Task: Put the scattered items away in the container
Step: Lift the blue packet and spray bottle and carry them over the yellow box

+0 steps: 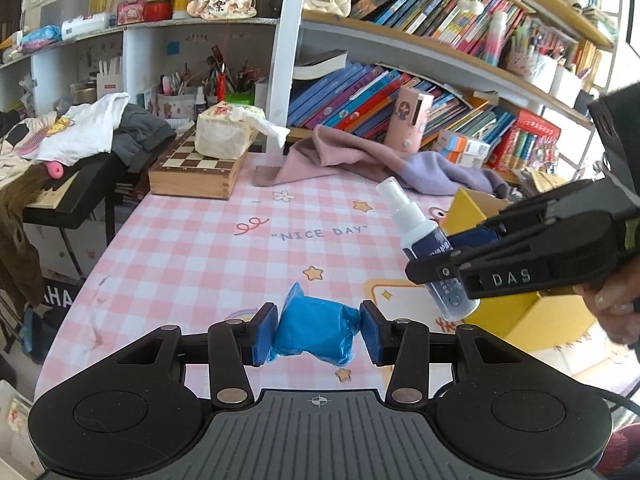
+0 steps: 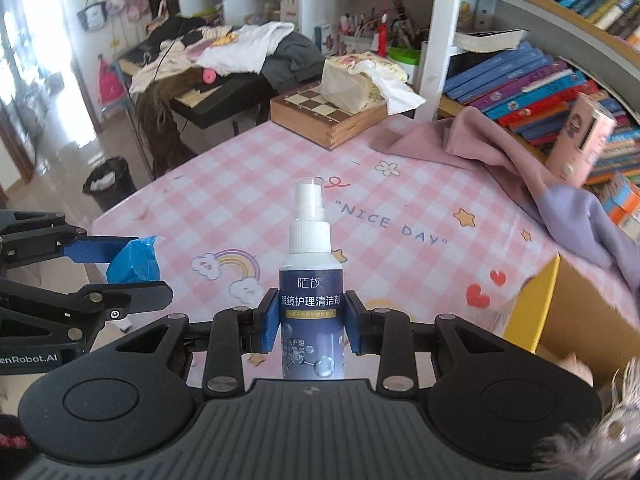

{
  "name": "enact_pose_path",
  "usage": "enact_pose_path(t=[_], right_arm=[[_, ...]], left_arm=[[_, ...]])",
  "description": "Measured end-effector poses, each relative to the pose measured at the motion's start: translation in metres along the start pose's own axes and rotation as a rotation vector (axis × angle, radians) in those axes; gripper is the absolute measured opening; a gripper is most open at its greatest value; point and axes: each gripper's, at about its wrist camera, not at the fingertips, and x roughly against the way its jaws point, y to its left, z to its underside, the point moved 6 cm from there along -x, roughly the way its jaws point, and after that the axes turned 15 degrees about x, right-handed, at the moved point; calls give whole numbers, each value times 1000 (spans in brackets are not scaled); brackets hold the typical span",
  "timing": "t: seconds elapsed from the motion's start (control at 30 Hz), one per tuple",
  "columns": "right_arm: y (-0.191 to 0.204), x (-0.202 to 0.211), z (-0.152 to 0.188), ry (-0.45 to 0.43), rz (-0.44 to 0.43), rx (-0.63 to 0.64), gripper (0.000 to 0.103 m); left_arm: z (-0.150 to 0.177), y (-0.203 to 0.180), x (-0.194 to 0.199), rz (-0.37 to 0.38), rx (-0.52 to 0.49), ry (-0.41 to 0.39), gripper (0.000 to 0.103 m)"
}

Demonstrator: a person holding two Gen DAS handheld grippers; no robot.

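Note:
My left gripper [image 1: 319, 330] is shut on a crumpled blue packet [image 1: 316, 330] and holds it over the pink checked tablecloth [image 1: 192, 248]. It also shows at the left of the right wrist view [image 2: 132, 266]. My right gripper [image 2: 312, 326] is shut on a spray bottle [image 2: 311, 304] with a white pump top and dark blue label, held upright above the table. In the left wrist view the bottle [image 1: 424, 240] hangs tilted next to the yellow cardboard box [image 1: 520, 320]. The box [image 2: 576, 312] lies to the right, open, its inside mostly hidden.
A wooden chessboard box [image 1: 196, 172] with a tissue pack [image 1: 224, 134] on it stands at the table's far left. A pink and lilac cloth [image 1: 360, 160] lies along the back by the bookshelf [image 1: 400, 100]. A black bin [image 2: 110, 184] stands on the floor.

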Motion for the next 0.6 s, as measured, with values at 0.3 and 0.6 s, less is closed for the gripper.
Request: enact_pose_path(t=[0.3,0.6], right_arm=[[56,49,36,-46,115,-63,31],[111,87,83,-38,168,-181,31]], left_arm=[[31,8,50,35,-6,3,43],[62,9,86,90,-49,37,43]])
